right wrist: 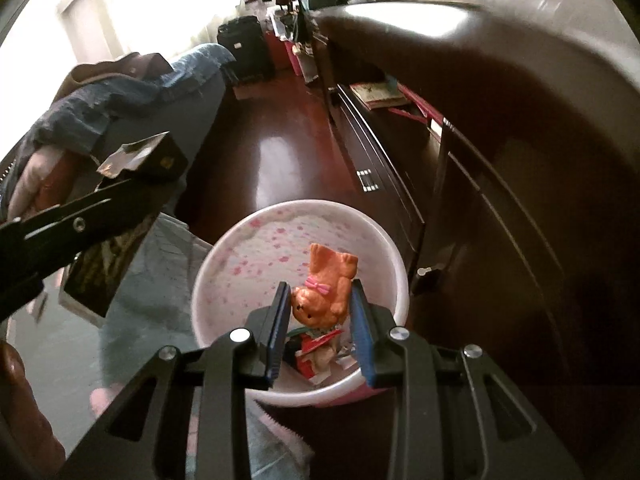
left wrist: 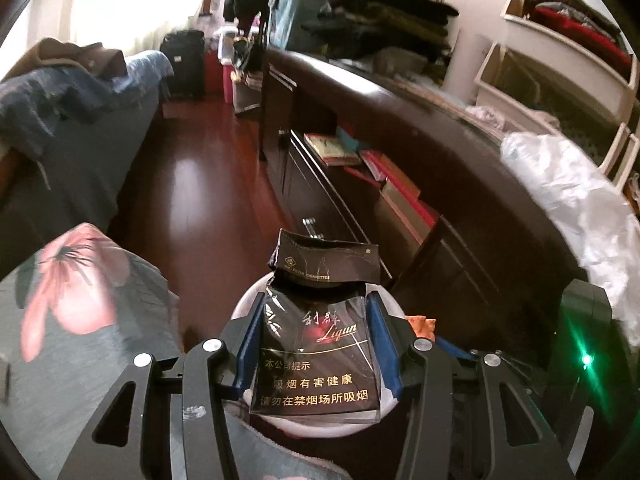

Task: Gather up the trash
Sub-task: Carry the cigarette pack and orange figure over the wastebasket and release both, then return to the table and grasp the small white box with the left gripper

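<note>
Dark wooden cabinet: long, glossy, running along the right of the room; its open lower shelf holds books and red folders; its top carries a crumpled clear plastic bag and, farther back, piled folded clothes.

Bed: left side, blue covers with a brown garment thrown over; a black suitcase stands on the red-brown floor beyond its far end.

Waste bin: round, white with pink speckles, on the floor between bed and cabinet; contents at the bottom are red-and-white wrappers and paper scraps.

Cigarette pack: black, flip lid torn open and bent back; gold lettering reads "Liqun" with Chinese characters, a Chinese health warning below, "FILTER CIGARETTES" on the lid; gripped at both sides between the blue pads of the left gripper, clamped shut on it, held over the bin; seen in the right wrist view at far left, beside and above the bin.

Orange teddy bear figurine: small, pink bow, upside down; lying between the blue pads of the right gripper above the bin's interior; fingers close at either side, but whether they are pressing it cannot be told.
</note>
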`<state>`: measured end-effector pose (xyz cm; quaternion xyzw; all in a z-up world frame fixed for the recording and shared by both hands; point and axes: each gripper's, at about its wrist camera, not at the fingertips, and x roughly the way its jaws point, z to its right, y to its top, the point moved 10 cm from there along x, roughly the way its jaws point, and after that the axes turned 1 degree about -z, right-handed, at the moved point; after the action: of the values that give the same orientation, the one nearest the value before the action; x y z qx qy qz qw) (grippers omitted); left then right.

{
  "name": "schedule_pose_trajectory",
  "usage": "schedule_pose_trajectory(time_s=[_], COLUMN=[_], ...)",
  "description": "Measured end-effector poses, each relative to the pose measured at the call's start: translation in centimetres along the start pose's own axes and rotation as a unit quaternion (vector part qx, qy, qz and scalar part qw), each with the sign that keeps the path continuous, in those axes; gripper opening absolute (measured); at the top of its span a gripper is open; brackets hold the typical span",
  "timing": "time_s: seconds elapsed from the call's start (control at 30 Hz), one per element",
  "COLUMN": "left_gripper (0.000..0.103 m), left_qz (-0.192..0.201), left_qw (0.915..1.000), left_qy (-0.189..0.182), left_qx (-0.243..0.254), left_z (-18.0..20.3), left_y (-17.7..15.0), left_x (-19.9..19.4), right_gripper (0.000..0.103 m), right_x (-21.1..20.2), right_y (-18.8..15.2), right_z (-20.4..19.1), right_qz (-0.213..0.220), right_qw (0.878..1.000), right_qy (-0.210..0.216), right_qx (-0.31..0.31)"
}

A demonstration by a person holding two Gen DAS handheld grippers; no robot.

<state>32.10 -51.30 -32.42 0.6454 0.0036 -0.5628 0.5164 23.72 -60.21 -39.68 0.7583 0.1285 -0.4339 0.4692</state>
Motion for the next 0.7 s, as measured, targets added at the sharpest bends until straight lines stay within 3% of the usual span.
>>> schedule_pose_trajectory(time_s=[0.1,0.23,0.5,0.57,0.7], left_gripper=[0.054,0.086,0.089,0.089,0.092], left_qz=[-0.014,0.001,0.02,0.023,0.035], left_qw=[0.9999,0.9999,0.9993,0.999,0.9968], left_qy=[0.002,0.012,0.025,0.032,0.068], left_qx=[0.0,-0.01,-0.02,-0.02,-0.024], left_z=[-0.2,-0.9,-2.4,-2.9,-4.8], left_y=[-0.1,0.5,1.1,1.0,0.3], left_x=[1.5,1.5,-0.2,-1.0,-3.8], right_gripper=[0.033,0.042,0.047,0.053,0.057], right_x=[1.4,2.7,2.7,1.9,-0.2], right_y=[0.0,0.0,-0.6,-0.7,-1.1], right_z=[0.1,0.3,0.2,-0.2,-1.7], right_qz=[-0.004,-0.006,-0.014,-0.013,-0.007], right_qw=[1.0,1.0,1.0,1.0,1.0], right_qy=[-0.01,-0.013,-0.014,-0.01,0.002], right_qx=[-0.003,0.002,0.006,0.005,-0.005])
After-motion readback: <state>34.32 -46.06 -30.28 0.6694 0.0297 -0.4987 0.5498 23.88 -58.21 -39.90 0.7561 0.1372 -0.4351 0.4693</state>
